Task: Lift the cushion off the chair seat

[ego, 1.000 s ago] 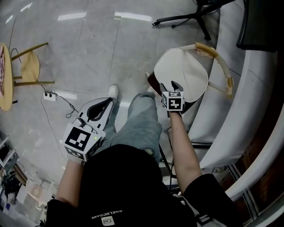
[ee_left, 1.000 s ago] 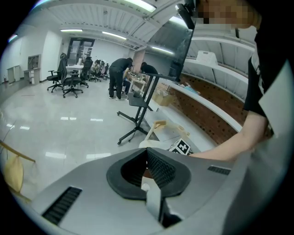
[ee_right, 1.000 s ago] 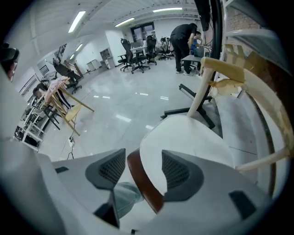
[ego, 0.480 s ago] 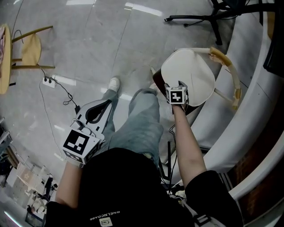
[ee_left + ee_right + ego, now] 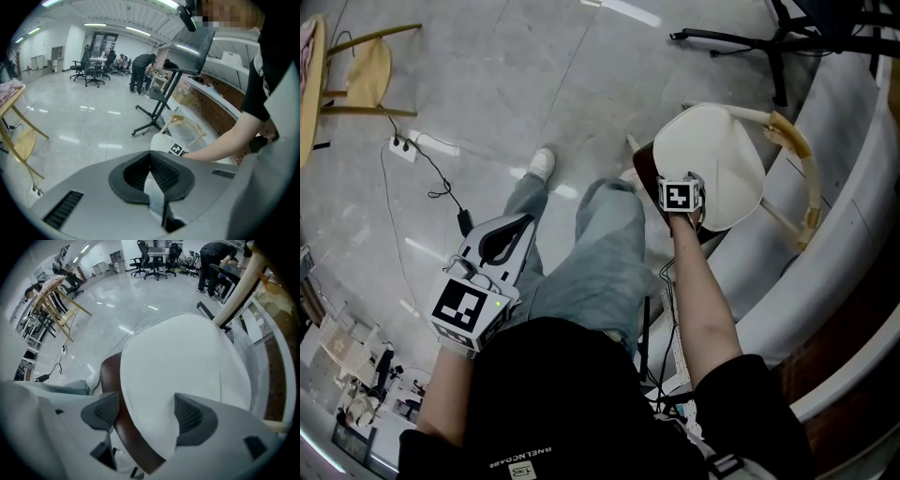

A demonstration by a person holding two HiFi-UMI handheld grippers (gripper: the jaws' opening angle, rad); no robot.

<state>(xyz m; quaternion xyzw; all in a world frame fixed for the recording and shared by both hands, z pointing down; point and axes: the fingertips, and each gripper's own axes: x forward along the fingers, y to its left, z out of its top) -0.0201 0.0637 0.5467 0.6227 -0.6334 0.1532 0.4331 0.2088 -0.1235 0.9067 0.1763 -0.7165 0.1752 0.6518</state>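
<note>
A white cushion lies on the dark brown seat of a wooden chair. My right gripper points straight down at the cushion's near edge. In the right gripper view, the cushion and the seat rim sit between the wide-open jaws of the right gripper. Those jaws have just been opening, and the pads do not press on anything. My left gripper hangs beside the left leg, away from the chair. In its own view, the left gripper is shut with nothing in it.
The chair's pale curved backrest rises behind the cushion. A white curved counter runs along the right. An office chair base stands beyond. A wooden stool and a power strip with its cable are at the left. The person's legs stand close to the seat.
The right gripper has sunk onto the cushion's near edge and its jaws have spread wider. The left gripper has dropped a little, still shut.
</note>
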